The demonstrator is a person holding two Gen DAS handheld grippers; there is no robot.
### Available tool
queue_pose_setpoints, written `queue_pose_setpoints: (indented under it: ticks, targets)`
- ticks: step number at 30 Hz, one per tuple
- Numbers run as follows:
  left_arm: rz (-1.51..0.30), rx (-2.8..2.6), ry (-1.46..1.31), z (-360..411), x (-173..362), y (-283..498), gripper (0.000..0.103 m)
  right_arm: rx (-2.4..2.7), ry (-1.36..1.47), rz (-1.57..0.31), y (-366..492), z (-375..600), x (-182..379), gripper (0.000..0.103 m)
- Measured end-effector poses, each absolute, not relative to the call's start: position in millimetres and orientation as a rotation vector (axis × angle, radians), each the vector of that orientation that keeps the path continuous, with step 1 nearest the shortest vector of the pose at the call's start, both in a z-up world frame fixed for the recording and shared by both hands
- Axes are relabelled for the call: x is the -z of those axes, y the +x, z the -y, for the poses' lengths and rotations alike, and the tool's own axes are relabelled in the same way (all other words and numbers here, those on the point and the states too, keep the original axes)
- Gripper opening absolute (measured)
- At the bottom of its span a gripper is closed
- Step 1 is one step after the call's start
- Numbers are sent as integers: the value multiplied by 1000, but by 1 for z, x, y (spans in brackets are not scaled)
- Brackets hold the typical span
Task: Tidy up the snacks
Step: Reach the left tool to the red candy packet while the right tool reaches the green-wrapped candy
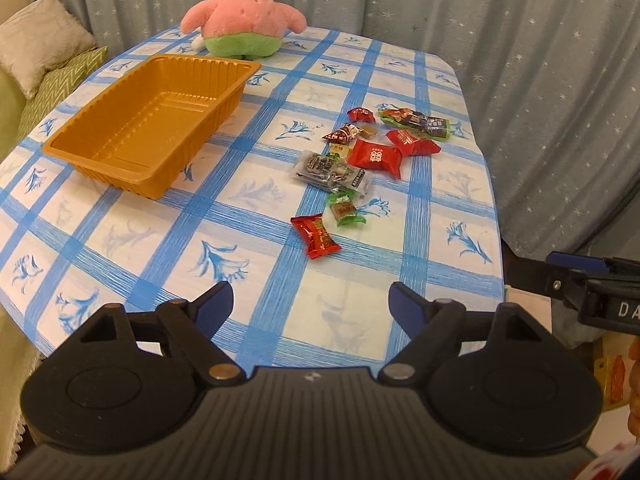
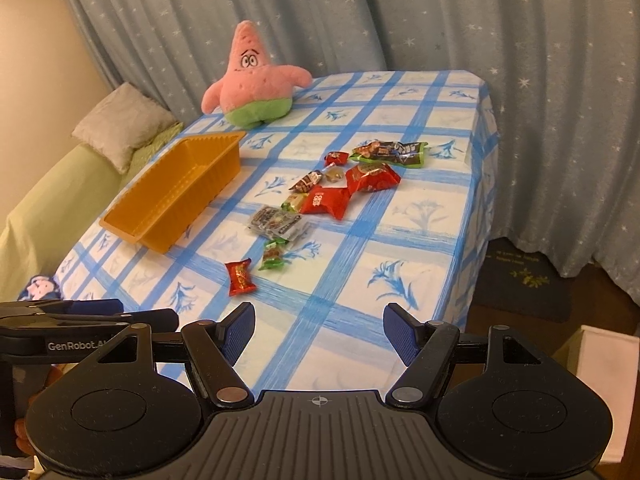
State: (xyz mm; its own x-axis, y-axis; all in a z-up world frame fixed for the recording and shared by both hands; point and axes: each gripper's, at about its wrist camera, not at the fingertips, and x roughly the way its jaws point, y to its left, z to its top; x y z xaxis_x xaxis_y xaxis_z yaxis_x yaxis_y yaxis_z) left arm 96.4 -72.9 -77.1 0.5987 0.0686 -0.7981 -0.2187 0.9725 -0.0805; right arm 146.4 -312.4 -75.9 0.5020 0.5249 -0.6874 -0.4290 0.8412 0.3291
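Ahead of me pale blue-grey curtains with small white stars (image 2: 440, 20) hang across the whole back of the room. On my left a bare cream wall (image 2: 36, 40) rises above a green-covered sofa (image 2: 44, 208) with a fluffy beige cushion (image 2: 120, 124). A dark patterned mat (image 2: 520, 280) lies on the brown floor (image 2: 592, 300) to my right.
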Motion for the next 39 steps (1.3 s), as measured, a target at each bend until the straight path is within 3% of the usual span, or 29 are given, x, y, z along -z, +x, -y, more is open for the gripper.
queue_pose_setpoints:
  ticks: [17, 39]
  targets:
    - [-873, -294, -205, 106, 89, 99, 62, -724, 77, -847, 171, 320, 97, 71]
    - [-904, -172, -191, 67, 116, 157, 40, -585, 130, -847, 194, 290, 106, 71]
